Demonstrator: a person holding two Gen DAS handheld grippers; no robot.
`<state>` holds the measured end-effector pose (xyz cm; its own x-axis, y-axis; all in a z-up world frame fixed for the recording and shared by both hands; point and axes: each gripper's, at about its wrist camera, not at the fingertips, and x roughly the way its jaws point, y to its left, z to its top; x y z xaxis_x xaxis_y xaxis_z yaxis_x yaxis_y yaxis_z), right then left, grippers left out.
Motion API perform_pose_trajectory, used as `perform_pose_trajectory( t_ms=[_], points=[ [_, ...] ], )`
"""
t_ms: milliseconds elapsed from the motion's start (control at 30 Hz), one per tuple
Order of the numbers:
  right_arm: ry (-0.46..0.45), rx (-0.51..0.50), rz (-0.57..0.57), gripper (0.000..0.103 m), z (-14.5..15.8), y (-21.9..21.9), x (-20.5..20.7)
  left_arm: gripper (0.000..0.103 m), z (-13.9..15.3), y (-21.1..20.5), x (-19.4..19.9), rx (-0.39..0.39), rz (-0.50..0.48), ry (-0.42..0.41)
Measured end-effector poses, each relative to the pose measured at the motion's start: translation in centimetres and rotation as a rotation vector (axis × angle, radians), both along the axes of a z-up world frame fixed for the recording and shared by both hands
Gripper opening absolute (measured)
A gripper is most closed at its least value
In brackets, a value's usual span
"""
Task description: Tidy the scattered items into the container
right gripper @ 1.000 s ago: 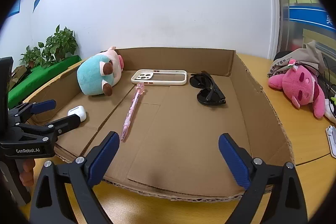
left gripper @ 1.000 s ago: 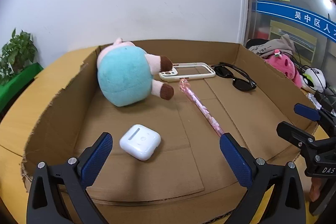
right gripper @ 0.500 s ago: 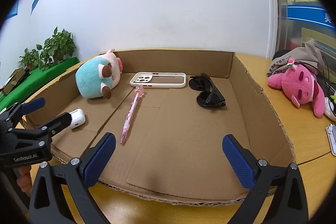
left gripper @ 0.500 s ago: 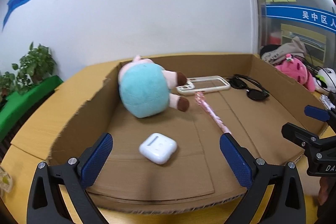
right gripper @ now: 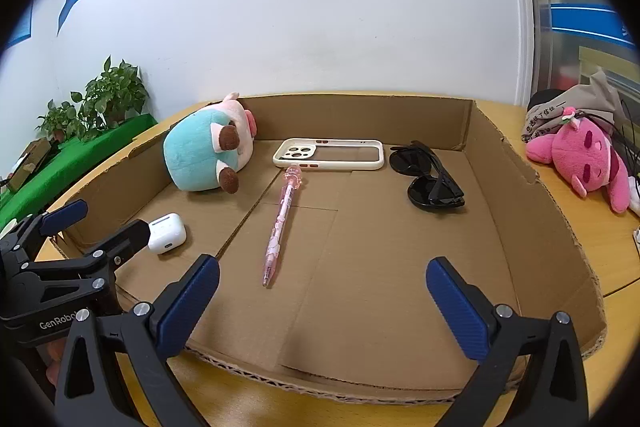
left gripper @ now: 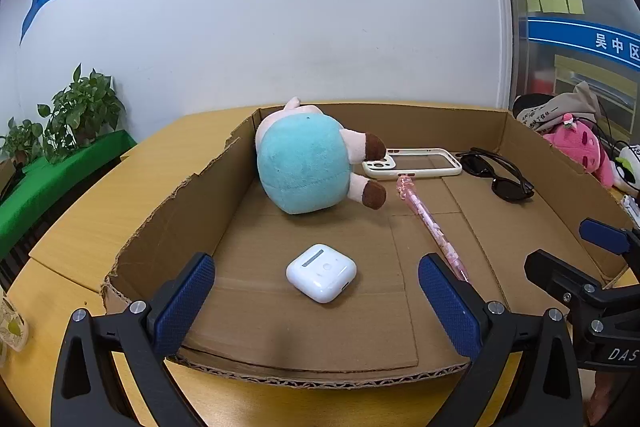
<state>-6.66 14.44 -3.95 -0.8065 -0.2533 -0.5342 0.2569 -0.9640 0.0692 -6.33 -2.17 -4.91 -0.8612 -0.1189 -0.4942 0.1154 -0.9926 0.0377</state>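
Both grippers, left [left gripper: 316, 303] & right [right gripper: 322, 297], hung spread apart w/ nothing held, at the cardboard box's [right gripper: 520, 163] near edge. Inside: plush [right gripper: 204, 155] at far-left corner, phone case [right gripper: 328, 155] along far wall, sunglasses [right gripper: 430, 179] toward far-right, pen [right gripper: 282, 223] mid-floor, earbud case [left gripper: 321, 271] near-left.
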Motion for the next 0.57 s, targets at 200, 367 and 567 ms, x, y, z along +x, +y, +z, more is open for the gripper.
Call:
perform_pose_trajectory(
  t_ms=[200, 367, 567],
  points=[
    [-0.003, -0.001, 0.015, 0.103, -0.03, 0.0, -0.01, 0.103, -0.12, -0.01, -0.25, 0.02, -0.015, -0.013],
    [-0.003, -0.002, 0.014, 0.103, -0.04, -0.03, 0.0, 0.103, -0.14, 0.07, -0.16, 0.018, -0.014, -0.012],
    [-0.003, -0.002, 0.014, 0.103, -0.06, -0.03, -0.01, 0.103, -0.14, 0.11, -0.13, 0.015, -0.012, -0.011]
  ],
)
